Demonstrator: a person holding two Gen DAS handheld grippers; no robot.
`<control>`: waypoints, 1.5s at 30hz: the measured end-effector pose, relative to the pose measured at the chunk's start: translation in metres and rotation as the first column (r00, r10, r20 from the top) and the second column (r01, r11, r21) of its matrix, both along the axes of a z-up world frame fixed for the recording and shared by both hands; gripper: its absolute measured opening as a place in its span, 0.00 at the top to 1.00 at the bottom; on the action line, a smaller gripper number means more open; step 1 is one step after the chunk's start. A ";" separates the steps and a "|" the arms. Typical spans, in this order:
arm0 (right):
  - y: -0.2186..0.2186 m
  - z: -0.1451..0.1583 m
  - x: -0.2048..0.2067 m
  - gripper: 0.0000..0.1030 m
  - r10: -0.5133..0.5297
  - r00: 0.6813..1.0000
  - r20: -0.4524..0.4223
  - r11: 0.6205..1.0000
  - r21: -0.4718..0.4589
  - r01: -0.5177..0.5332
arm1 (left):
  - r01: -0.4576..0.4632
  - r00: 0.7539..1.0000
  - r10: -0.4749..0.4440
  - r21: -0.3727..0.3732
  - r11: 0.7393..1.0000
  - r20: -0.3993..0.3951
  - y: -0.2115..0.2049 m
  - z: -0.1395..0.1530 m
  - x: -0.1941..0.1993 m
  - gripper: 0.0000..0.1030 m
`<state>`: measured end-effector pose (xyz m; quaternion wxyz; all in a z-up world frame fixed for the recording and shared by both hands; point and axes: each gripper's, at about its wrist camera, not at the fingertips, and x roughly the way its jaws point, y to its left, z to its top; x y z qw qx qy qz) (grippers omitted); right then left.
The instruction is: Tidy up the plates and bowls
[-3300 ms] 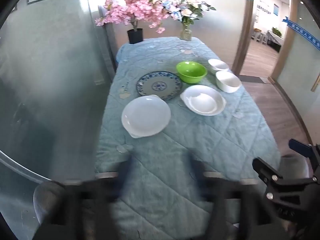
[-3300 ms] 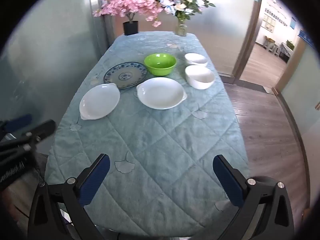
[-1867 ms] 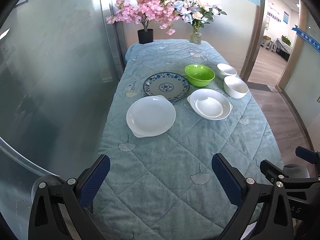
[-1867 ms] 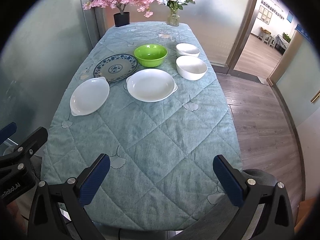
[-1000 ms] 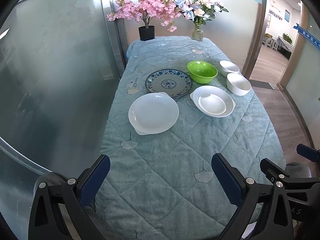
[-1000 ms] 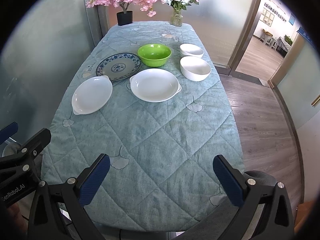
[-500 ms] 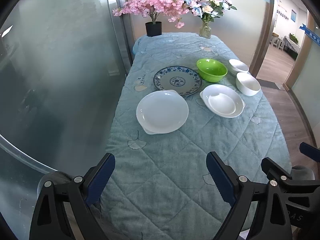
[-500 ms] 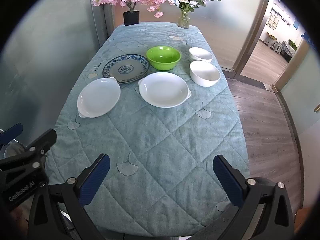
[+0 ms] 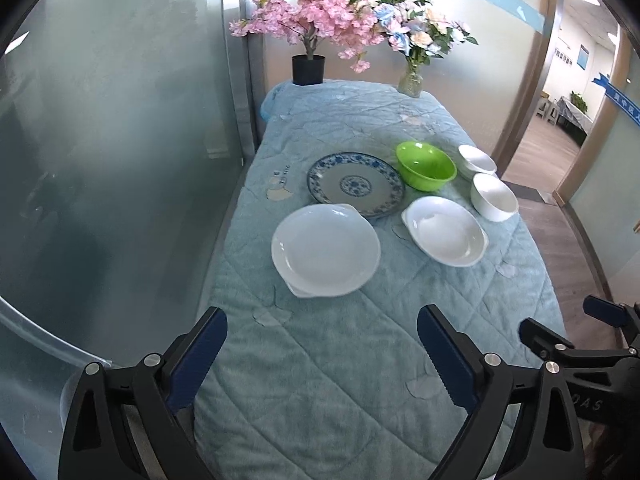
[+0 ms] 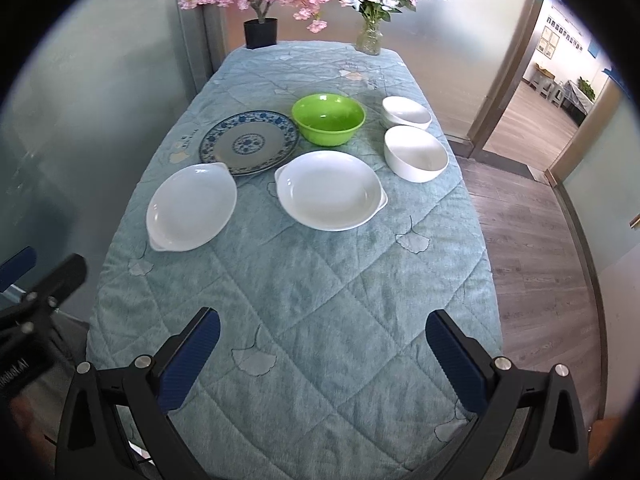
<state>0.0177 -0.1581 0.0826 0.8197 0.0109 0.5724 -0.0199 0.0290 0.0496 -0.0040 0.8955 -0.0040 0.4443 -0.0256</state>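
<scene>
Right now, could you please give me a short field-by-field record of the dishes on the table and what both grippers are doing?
surface: table with blue quilted cover
plates: blue patterned plate; white handled dish, left; white handled dish, centre
bowls: green bowl; near white bowl; far white bowl
stacked: none; left dish overlaps patterned plate's rim
far end: black flower pot; glass vase
left gripper: open, empty
right gripper: open, empty
</scene>
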 end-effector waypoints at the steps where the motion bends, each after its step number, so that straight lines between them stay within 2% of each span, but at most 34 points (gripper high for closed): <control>1: -0.001 -0.001 0.004 0.01 0.000 1.000 -0.004 1.000 0.000 0.000 | -0.001 1.000 0.001 0.002 1.000 -0.001 0.003 0.000 0.005 0.06; 8: -0.011 -0.003 0.046 0.01 -0.013 1.000 0.011 1.000 -0.014 0.013 | 0.033 0.999 -0.033 -0.023 0.999 -0.017 0.029 0.008 0.066 0.06; 14: -0.019 0.003 0.119 0.01 0.015 1.000 -0.001 0.992 0.128 -0.015 | 0.144 0.988 -0.147 -0.070 0.987 -0.037 0.045 0.036 0.164 0.04; 18: -0.012 -0.019 0.178 0.01 0.063 0.993 -0.100 0.954 0.300 -0.030 | 0.214 0.970 -0.225 -0.115 0.970 -0.091 0.047 0.036 0.235 0.04; 20: -0.004 -0.036 0.197 0.01 0.082 0.987 -0.140 0.945 0.325 -0.033 | 0.255 0.951 -0.275 -0.143 0.956 -0.141 0.047 0.021 0.275 0.04; 23: 0.003 -0.071 0.226 0.01 0.077 0.972 -0.220 0.932 0.361 0.008 | 0.271 0.930 -0.301 -0.158 0.949 -0.210 0.041 -0.006 0.315 0.04; 26: 0.009 -0.102 0.247 0.01 0.060 0.957 -0.285 0.925 0.375 0.054 | 0.253 0.914 -0.295 -0.175 0.951 -0.279 0.038 -0.046 0.354 0.04; 30: 0.019 -0.130 0.274 0.01 0.085 0.946 -0.312 0.932 0.360 0.035 | 0.231 0.891 -0.294 -0.212 0.950 -0.345 0.033 -0.091 0.384 0.04; 33: 0.020 -0.151 0.283 0.01 0.065 0.935 -0.349 0.924 0.375 0.076 | 0.217 0.879 -0.290 -0.223 0.950 -0.380 0.032 -0.118 0.398 0.04; 35: 0.018 -0.164 0.287 0.01 0.056 0.928 -0.368 0.912 0.397 0.103 | 0.208 0.865 -0.299 -0.255 0.944 -0.402 0.031 -0.134 0.407 0.05; 39: 0.021 -0.179 0.293 0.01 0.037 0.926 -0.376 0.920 0.374 0.116 | 0.191 0.849 -0.309 -0.296 0.936 -0.429 0.027 -0.152 0.418 0.09; 41: 0.023 -0.184 0.297 0.01 0.025 0.926 -0.376 0.926 0.358 0.120 | 0.199 0.833 -0.327 -0.311 0.930 -0.446 0.022 -0.161 0.421 0.17; 44: 0.022 -0.193 0.303 0.01 0.011 0.925 -0.381 0.940 0.320 0.121 | 0.209 0.819 -0.352 -0.336 0.918 -0.453 0.018 -0.165 0.423 0.22; 45: 0.023 -0.196 0.304 0.01 0.006 0.922 -0.387 0.941 0.315 0.126 | 0.209 0.816 -0.356 -0.342 0.916 -0.455 0.015 -0.168 0.424 0.30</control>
